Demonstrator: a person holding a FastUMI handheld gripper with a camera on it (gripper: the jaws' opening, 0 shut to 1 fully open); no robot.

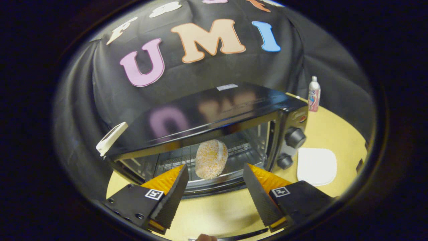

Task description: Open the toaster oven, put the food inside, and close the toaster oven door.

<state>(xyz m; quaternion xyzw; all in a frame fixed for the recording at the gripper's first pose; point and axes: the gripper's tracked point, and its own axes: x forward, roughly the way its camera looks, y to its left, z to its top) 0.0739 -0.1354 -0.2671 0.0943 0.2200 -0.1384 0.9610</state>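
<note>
The black toaster oven point(214, 113) stands on the yellow table with its cavity open. Its glass door lies folded down flat under my fingers, and the door's handle bar point(244, 234) shows nearest me. A breaded, orange-speckled oval piece of food point(211, 159) rests at the front of the wire rack point(240, 150) inside the oven. My gripper point(214, 167) is open just in front of the oven mouth. The food sits beyond and between the two fingertips, and neither finger touches it.
Two black knobs point(295, 137) sit on the oven's right panel. A white plate point(316, 165) lies on the table point(334, 134) to the right of the oven, and a small bottle point(314, 93) stands behind it. A white flat object point(111, 138) juts off the oven's top left corner.
</note>
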